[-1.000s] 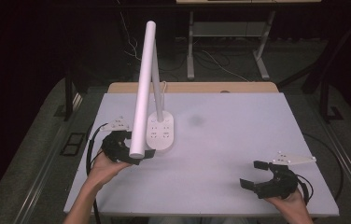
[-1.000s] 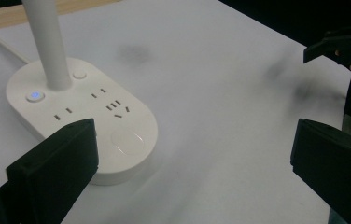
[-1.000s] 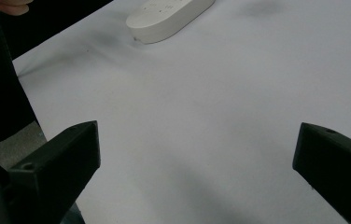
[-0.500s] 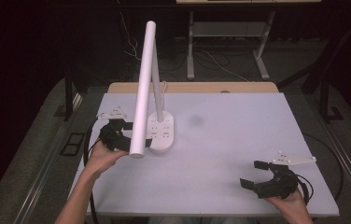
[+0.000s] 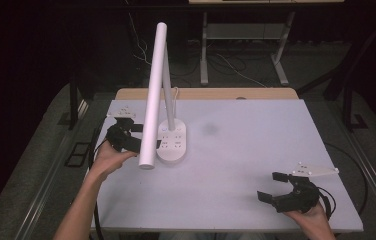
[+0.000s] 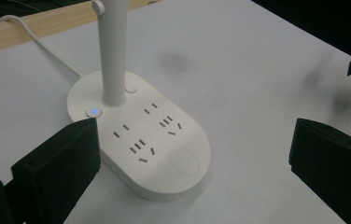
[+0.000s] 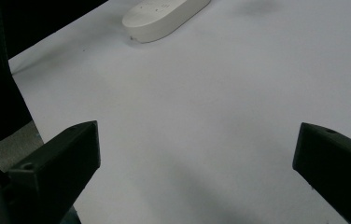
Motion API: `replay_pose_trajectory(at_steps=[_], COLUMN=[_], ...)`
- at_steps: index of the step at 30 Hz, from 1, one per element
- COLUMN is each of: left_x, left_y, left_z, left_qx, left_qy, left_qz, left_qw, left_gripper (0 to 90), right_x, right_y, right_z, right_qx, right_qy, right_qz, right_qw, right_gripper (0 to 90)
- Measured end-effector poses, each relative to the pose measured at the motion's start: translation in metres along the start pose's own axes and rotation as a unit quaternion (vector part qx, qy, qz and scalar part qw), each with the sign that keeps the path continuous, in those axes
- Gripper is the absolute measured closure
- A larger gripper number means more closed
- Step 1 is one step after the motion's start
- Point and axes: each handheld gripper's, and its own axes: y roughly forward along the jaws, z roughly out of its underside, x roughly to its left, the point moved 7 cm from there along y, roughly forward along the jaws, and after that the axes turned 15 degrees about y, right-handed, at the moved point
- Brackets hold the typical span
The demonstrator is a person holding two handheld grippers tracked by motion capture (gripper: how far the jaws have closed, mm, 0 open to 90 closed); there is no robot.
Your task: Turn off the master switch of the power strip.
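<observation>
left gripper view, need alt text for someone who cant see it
A white lamp base with sockets and a glowing blue button sits on a pale table, its post rising upward. The left claw is open, its black jaws at either side of the base, not touching it.

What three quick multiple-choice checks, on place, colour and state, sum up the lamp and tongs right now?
1. Where does the lamp base sit?
A. table's left half
B. right front corner
C. off the table

2. What colour is the lit button?
A. red
B. blue
C. green

3. How are the left tongs?
A. shut on the post
B. shut, empty
C. open

Answers: 1 A, the high view shows it left of centre; 2 B, it glows blue beside the post; 3 C, jaws stand wide apart, holding nothing.
</observation>
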Motion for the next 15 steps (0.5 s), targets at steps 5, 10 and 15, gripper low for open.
replay_pose_trajectory(at_steps=[5,10,15], left_x=[0.007,0.013,0.021], left_y=[0.003,0.006,0.01], left_z=[-0.001,-0.002,-0.004], left_qx=[0.008,0.015,0.021], left_qy=[-0.001,-0.002,0.001], left_qz=[-0.003,-0.002,-0.005], left_qw=[1.0,0.9999,0.9998], left_gripper=[1.5,1.7,2.0], right_x=[0.0,0.0,-0.001], right_y=[0.0,0.0,0.0], right_z=[0.0,0.0,0.0], right_qx=[0.0,0.0,-0.003], right_qy=[-0.001,-0.001,-0.002], right_qz=[0.0,0.001,0.001], right_qw=[1.0,1.0,1.0], right_gripper=[0.3,0.2,0.2])
